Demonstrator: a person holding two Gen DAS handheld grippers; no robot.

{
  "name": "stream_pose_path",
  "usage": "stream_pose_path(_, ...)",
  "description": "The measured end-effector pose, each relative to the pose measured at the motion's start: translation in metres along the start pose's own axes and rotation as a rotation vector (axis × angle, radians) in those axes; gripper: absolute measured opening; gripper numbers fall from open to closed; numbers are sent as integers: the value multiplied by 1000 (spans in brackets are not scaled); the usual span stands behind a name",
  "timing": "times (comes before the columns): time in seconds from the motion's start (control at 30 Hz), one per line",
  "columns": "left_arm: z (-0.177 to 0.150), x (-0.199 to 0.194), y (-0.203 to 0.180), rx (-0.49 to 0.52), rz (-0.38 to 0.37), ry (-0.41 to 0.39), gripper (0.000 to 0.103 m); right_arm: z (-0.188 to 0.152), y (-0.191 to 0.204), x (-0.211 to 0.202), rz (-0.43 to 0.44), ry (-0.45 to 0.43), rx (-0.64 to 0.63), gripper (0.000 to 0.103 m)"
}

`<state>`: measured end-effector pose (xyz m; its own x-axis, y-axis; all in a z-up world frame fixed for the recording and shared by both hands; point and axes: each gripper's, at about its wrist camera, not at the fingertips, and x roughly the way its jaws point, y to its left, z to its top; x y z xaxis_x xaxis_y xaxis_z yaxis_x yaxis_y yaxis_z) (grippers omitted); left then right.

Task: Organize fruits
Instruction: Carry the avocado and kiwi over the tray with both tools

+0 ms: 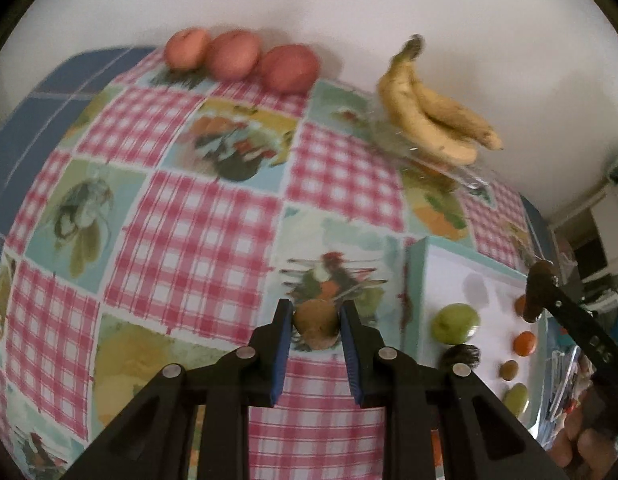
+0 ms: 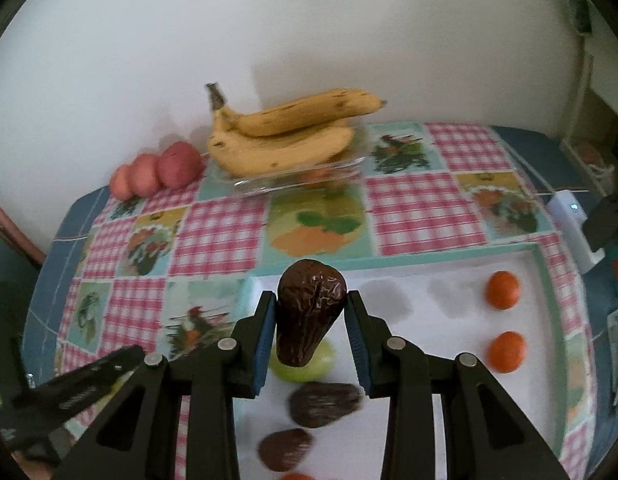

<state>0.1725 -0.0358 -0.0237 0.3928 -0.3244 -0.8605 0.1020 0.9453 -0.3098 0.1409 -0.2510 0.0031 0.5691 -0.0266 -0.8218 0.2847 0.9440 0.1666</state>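
Observation:
My left gripper (image 1: 315, 326) is shut on a brown kiwi (image 1: 315, 322) and holds it above the patterned tablecloth (image 1: 181, 220), left of the white tray (image 1: 449, 264). My right gripper (image 2: 312, 312) is shut on a dark wrinkled avocado (image 2: 309, 308) and holds it over the tray (image 2: 429, 320), above a green apple (image 2: 309, 366). Two more dark avocados (image 2: 323, 398) and two oranges (image 2: 503, 290) lie on the tray. The left wrist view shows the green apple (image 1: 455, 322), an orange (image 1: 524, 343), a small kiwi (image 1: 508, 370) and the right gripper with its avocado (image 1: 535, 296).
Three red apples (image 1: 233, 56) sit in a row by the back wall. Bananas (image 2: 285, 136) lie in a clear glass dish (image 2: 293, 178) at the back. A white device (image 2: 571, 224) stands off the table's right edge.

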Motion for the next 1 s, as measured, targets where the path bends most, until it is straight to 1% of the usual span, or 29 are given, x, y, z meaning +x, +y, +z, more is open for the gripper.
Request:
stream_pose_path(0.13, 1, -7, -23, 46, -7, -22, 26, 3, -19, -8, -56, -18, -3, 36)
stream_pose_path(0.27, -3, -9, -48, 103, -21, -20, 26, 5, -35, -13, -102, -30, -15, 36)
stream_pose_path(0.4, -10, -8, -73, 167, -23, -18, 26, 6, -54, -15, -109, -27, -11, 36)
stream_pose_path(0.63, -18, -9, -101, 207, -37, -20, 26, 4, -84, -16, -146, -19, 1, 36)
stream_pose_path(0.8, -21, -7, -118, 228, -42, -25, 26, 5, -94, -17, -158, -21, -13, 36)
stream_pose_path(1.0, -24, 2, -132, 251, -43, -15, 26, 5, -96, -14, -128, -20, -24, 36)
